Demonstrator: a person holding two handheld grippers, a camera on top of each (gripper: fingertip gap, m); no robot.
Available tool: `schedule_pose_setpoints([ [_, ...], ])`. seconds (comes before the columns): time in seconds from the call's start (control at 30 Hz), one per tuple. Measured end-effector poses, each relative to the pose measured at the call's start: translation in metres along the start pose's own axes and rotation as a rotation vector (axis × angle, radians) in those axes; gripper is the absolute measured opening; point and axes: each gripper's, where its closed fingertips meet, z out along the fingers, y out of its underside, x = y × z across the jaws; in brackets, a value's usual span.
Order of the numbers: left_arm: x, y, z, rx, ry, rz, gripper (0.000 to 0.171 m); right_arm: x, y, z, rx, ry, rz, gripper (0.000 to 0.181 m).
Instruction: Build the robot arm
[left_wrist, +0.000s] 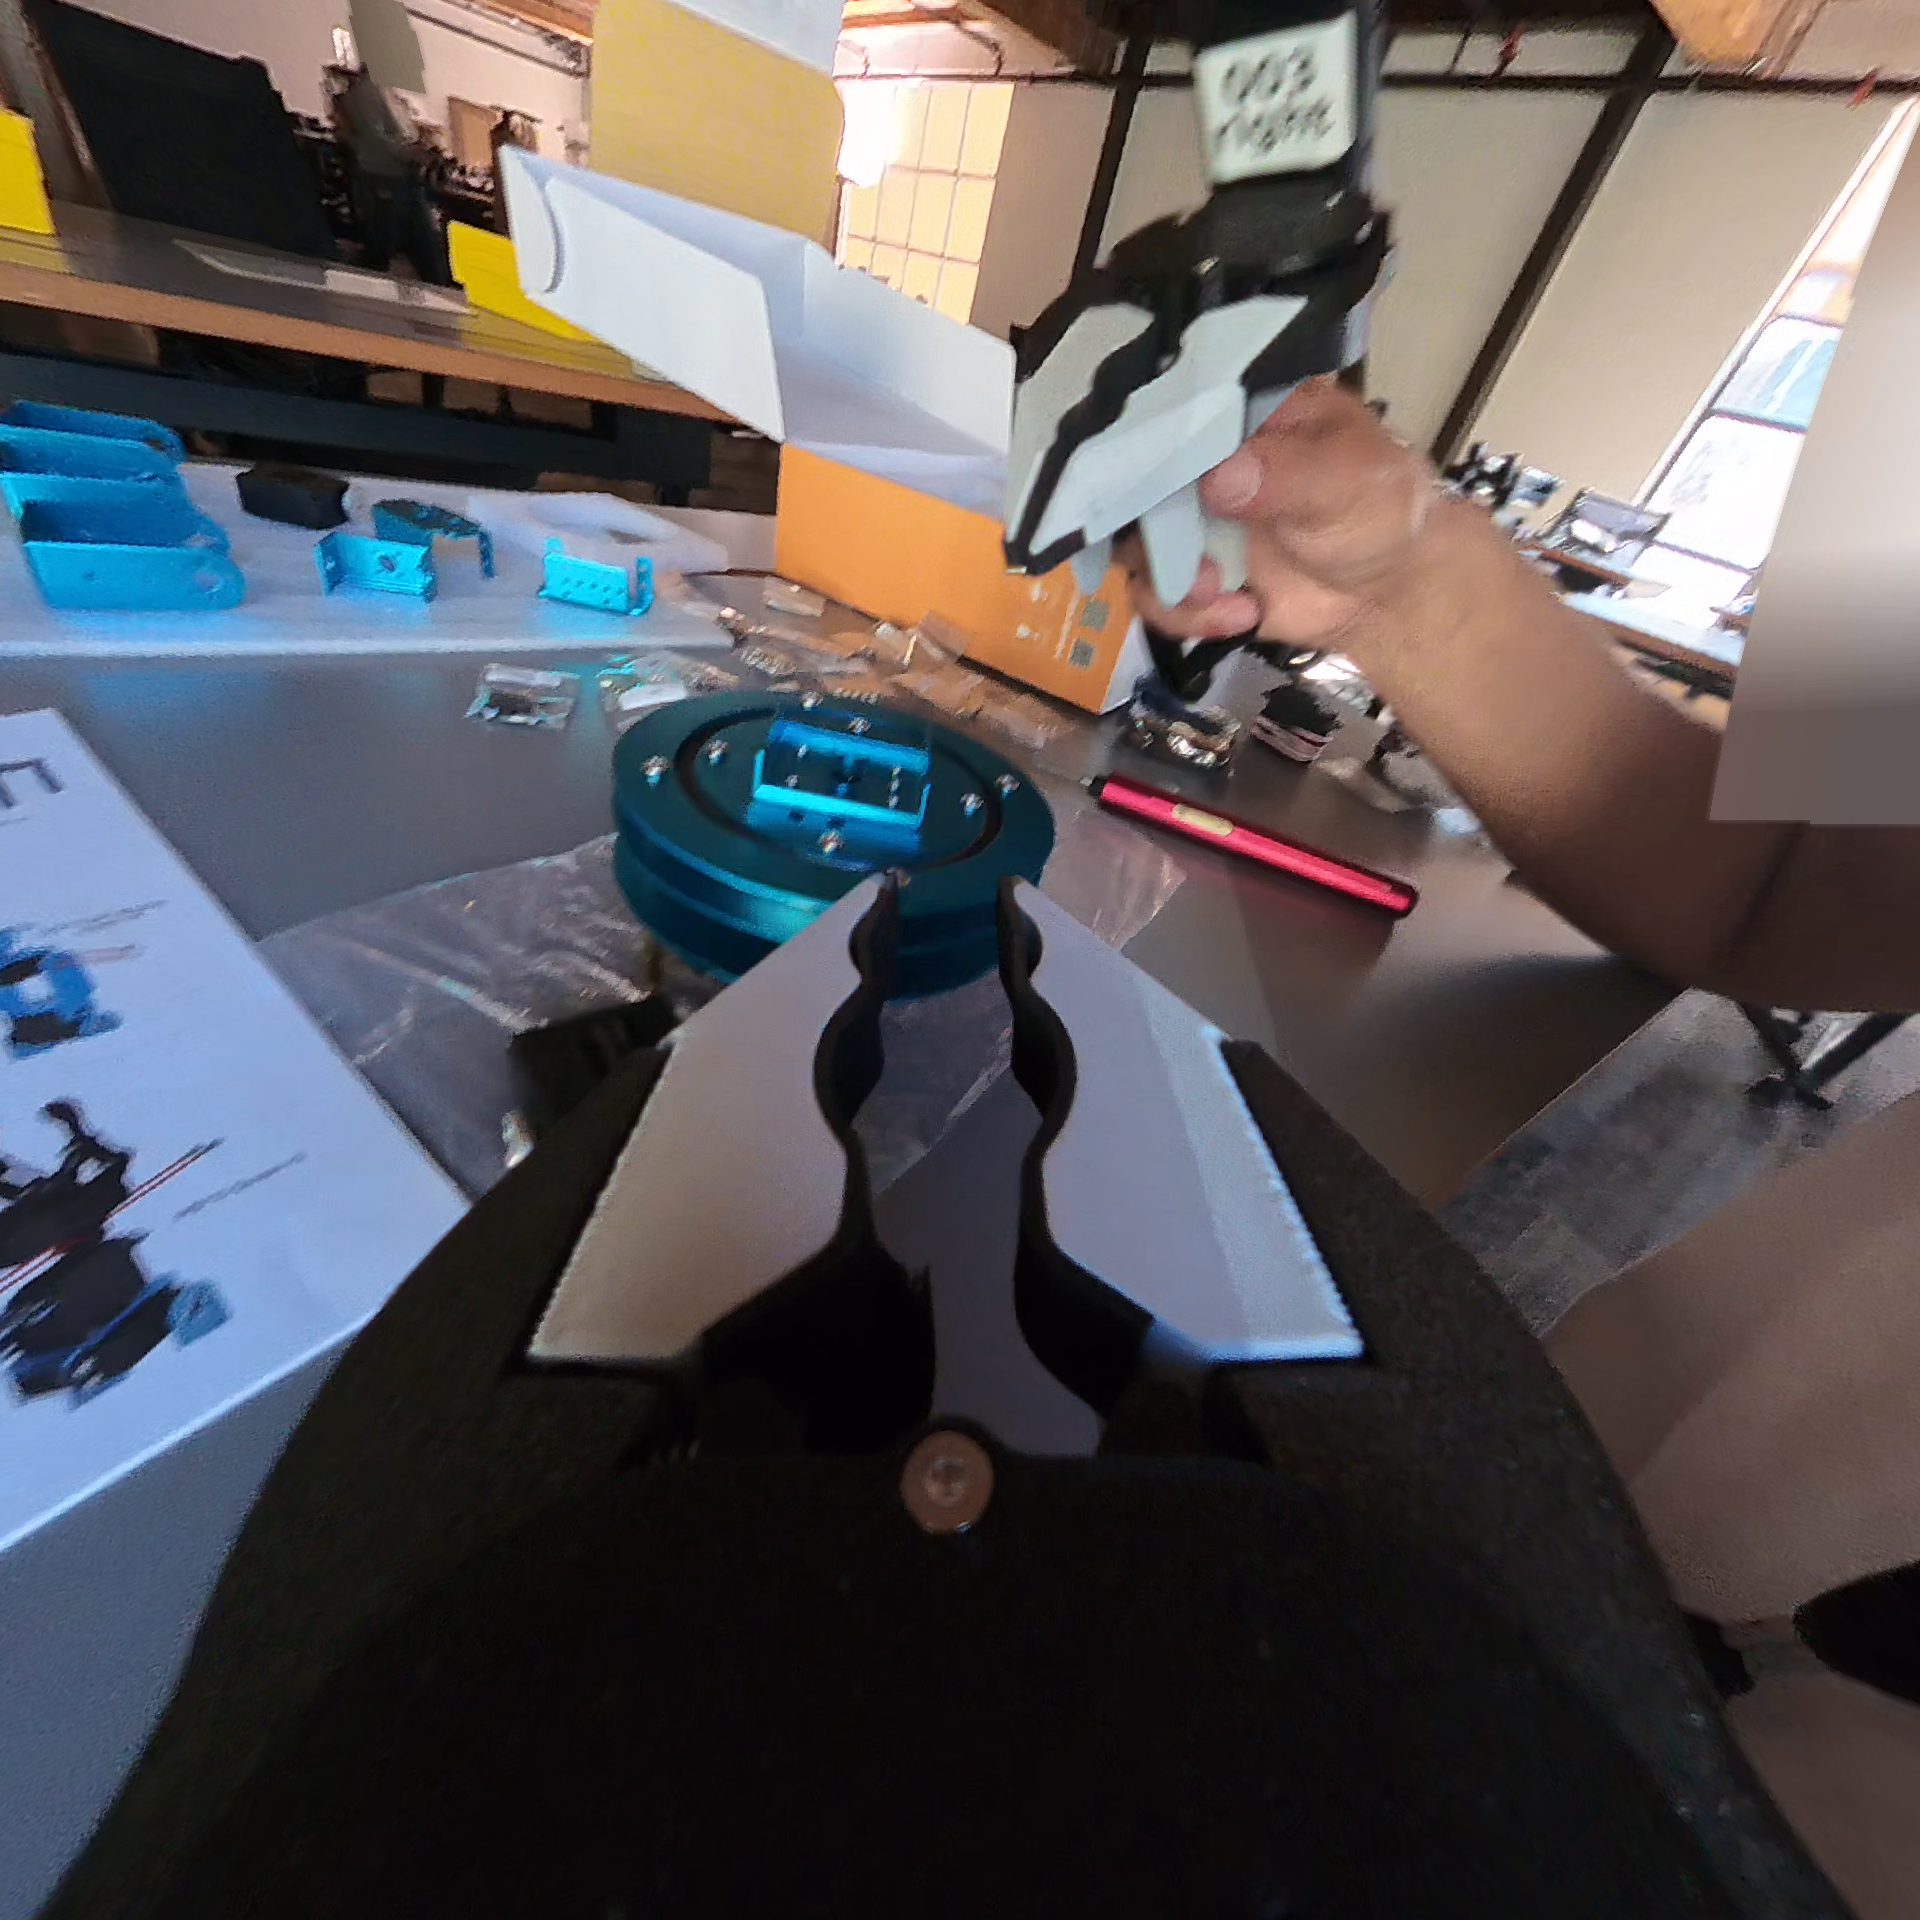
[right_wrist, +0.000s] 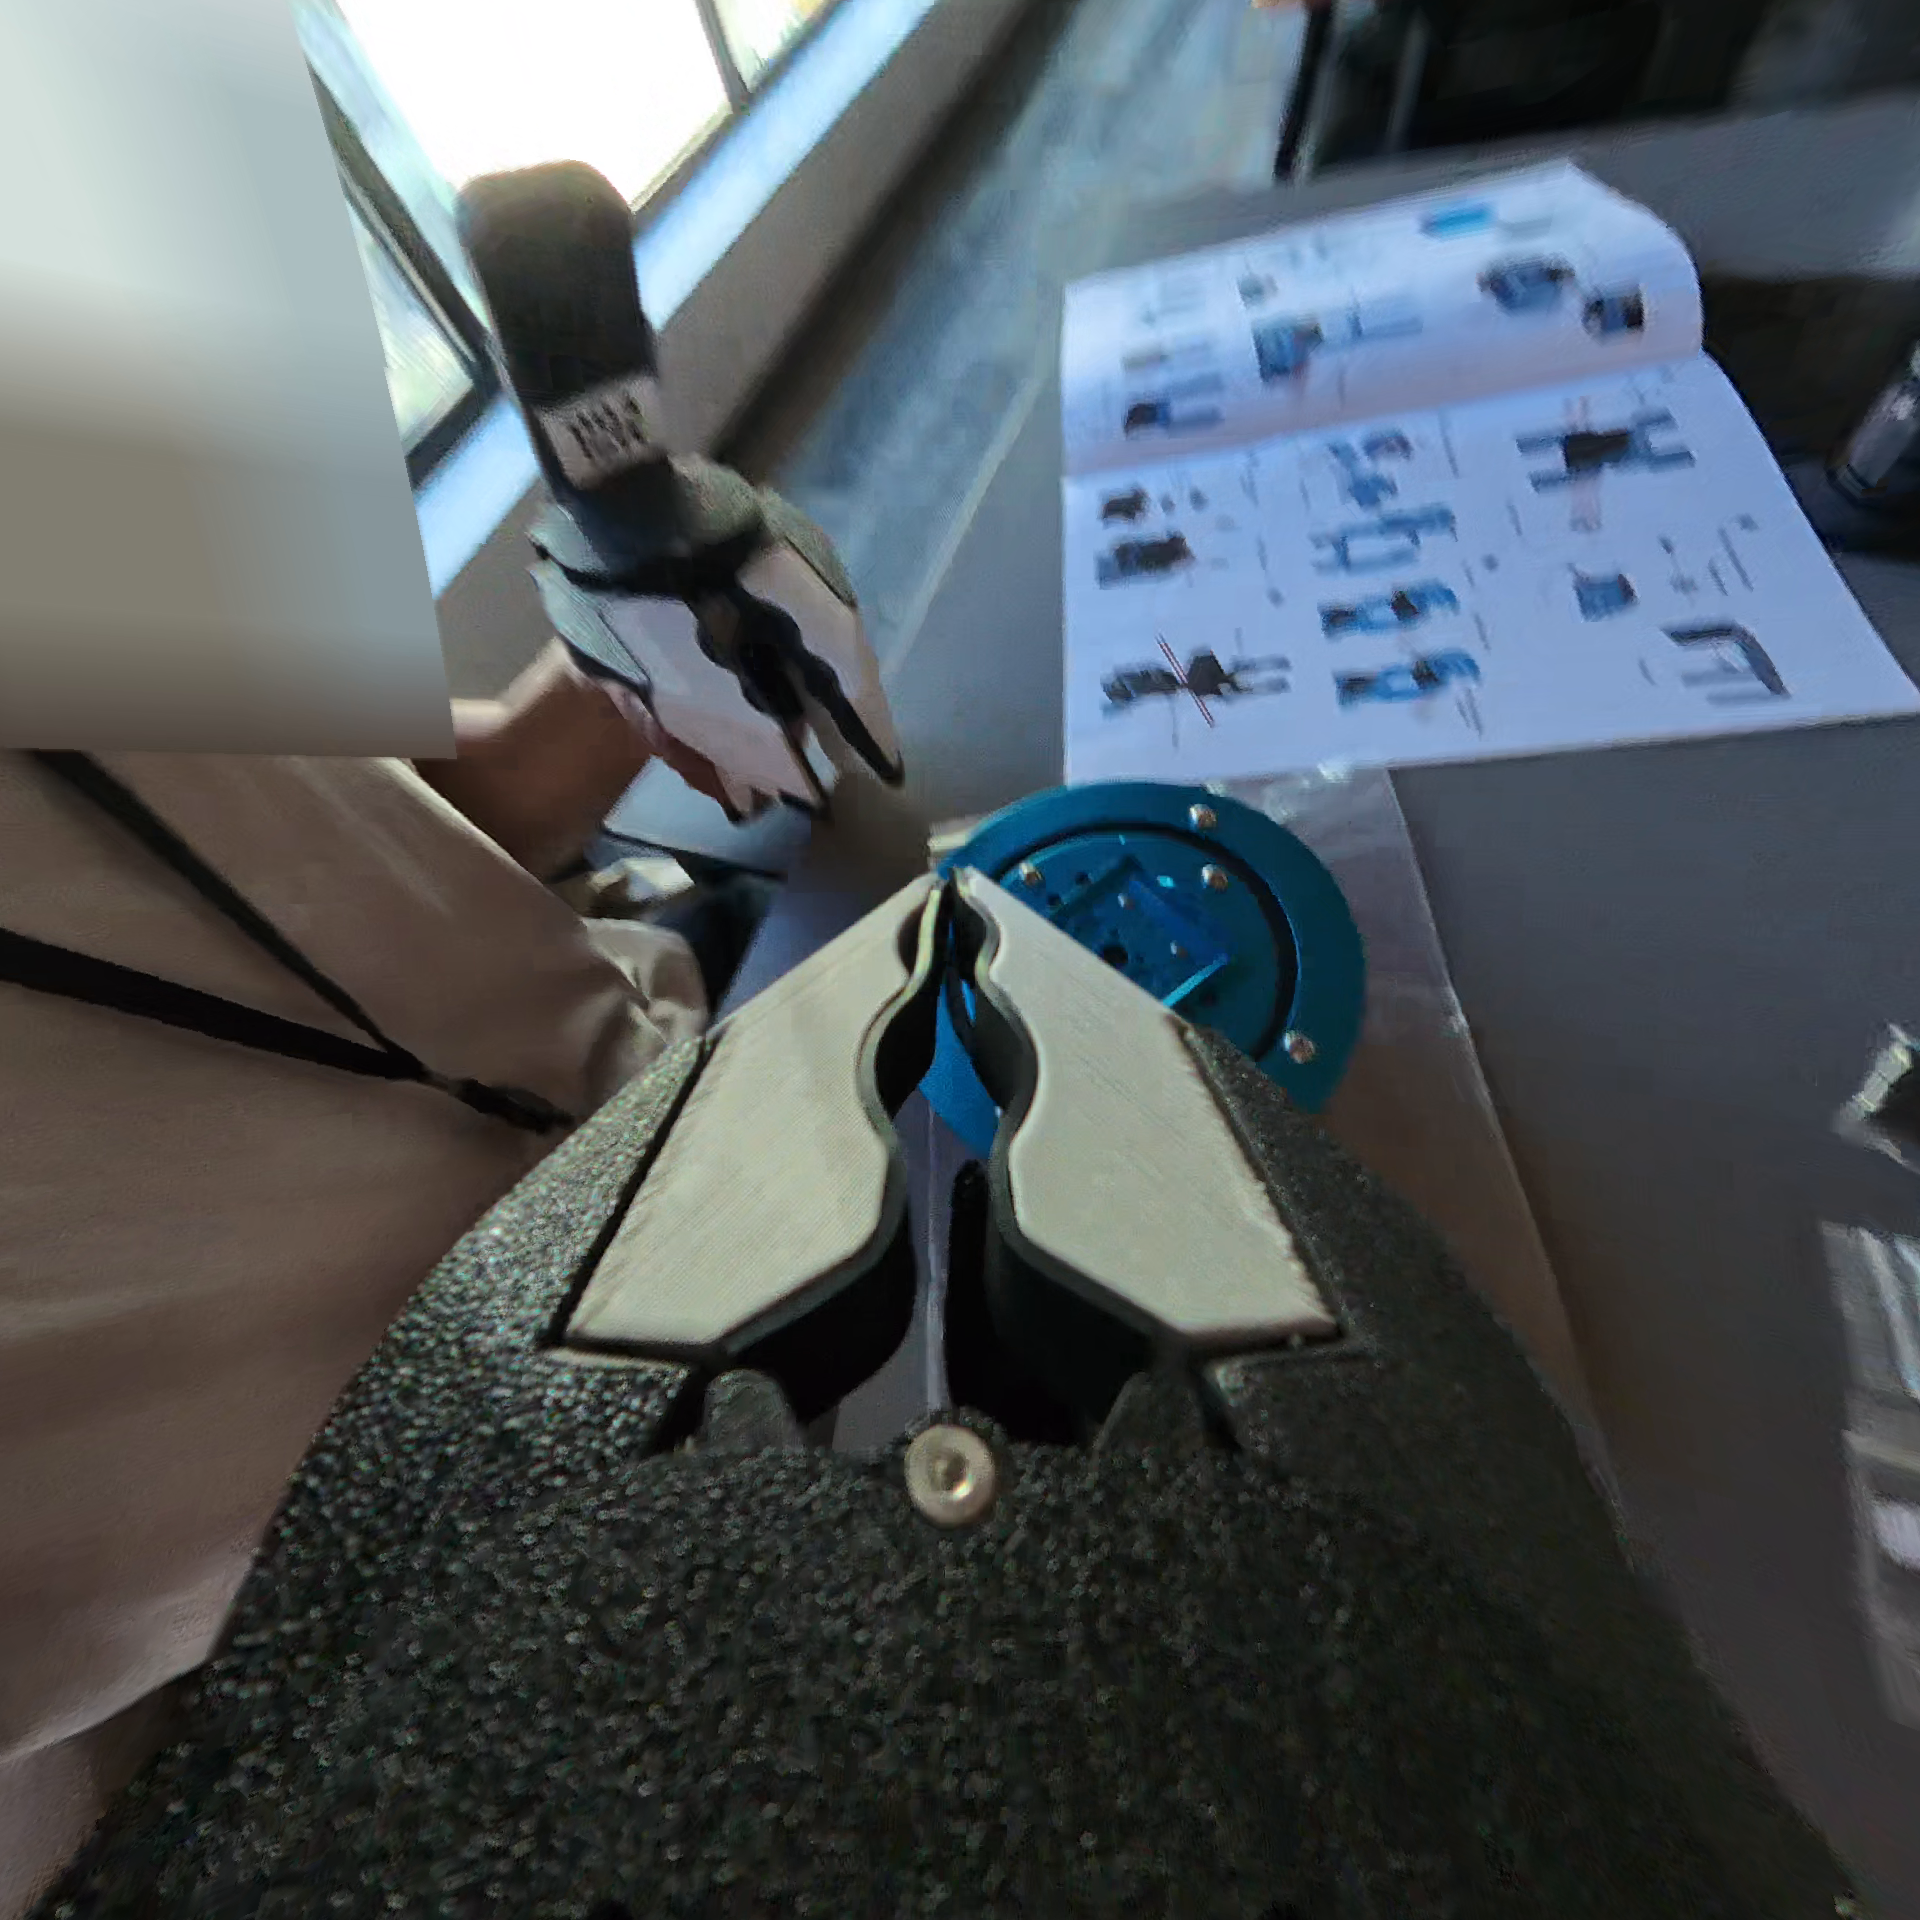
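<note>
A round blue metal disc (left_wrist: 831, 831) with a small blue bracket (left_wrist: 836, 779) screwed to its top was seen lying on a clear plastic sheet (left_wrist: 447, 997) on a grey table (left_wrist: 312, 748). This disc served as the landmark for everything else.

The left gripper (left_wrist: 943, 894) was held low, just in front of the disc's near edge, its two fingers parted with a clear gap between the tips; nothing was gripped.

The right gripper (right_wrist: 951, 883) was held above the disc, tilted down toward it. Its fingertips were pressed together, and nothing could be seen between them. In the left wrist view it was seen raised well above and to the right of the disc, held by a hand (left_wrist: 1320, 530).

To the right of the disc, a pink pen-shaped tool (left_wrist: 1247, 842) was lying on the table. Behind the disc, small clear bags of parts (left_wrist: 520, 696) were scattered, and beyond them stood an orange box (left_wrist: 914, 551) with a white lid raised. Far behind and to the left, several blue metal brackets (left_wrist: 114, 520) were laid out. To the left of the disc, an open instruction booklet (right_wrist: 1455, 499) was spread flat.
</note>
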Motion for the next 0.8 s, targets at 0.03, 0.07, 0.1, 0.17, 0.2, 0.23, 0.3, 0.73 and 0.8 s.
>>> schedule_pose_setpoints([
  [0.03, 0.004, -0.004, 0.005, 0.011, 0.018, -0.003, 0.018, -0.001, -0.004, -0.001, 0.057, -0.038, 0.010, 0.000],
  [0.07, 0.006, -0.007, 0.010, 0.016, 0.029, 0.000, 0.018, -0.001, -0.007, -0.001, 0.101, -0.074, 0.017, 0.000],
  [0.1, 0.008, -0.009, 0.015, 0.018, 0.033, 0.009, 0.018, -0.003, -0.008, -0.002, 0.142, -0.108, 0.006, 0.000],
  [0.17, 0.009, -0.013, 0.022, 0.018, 0.031, 0.024, 0.018, -0.006, -0.007, -0.003, 0.198, -0.141, -0.052, 0.000],
  [0.2, 0.010, -0.014, 0.025, 0.020, 0.030, 0.026, 0.018, -0.005, -0.001, -0.001, 0.180, -0.136, -0.090, 0.000],
  [0.23, 0.011, -0.015, 0.027, 0.022, 0.033, 0.025, 0.018, -0.002, 0.008, 0.001, 0.143, -0.119, -0.136, 0.000],
  [0.3, 0.012, -0.015, 0.028, 0.021, 0.045, 0.019, 0.018, 0.001, 0.022, 0.003, 0.094, -0.077, -0.258, 0.000],
  [0.73, -0.003, -0.002, 0.022, -0.022, 0.010, -0.006, 0.018, 0.022, 0.054, 0.010, -0.013, 0.008, -0.621, 0.000],
  [0.8, -0.004, -0.001, 0.021, -0.023, 0.008, -0.010, 0.018, 0.023, 0.052, 0.009, -0.002, 0.008, -0.625, 0.000],
])
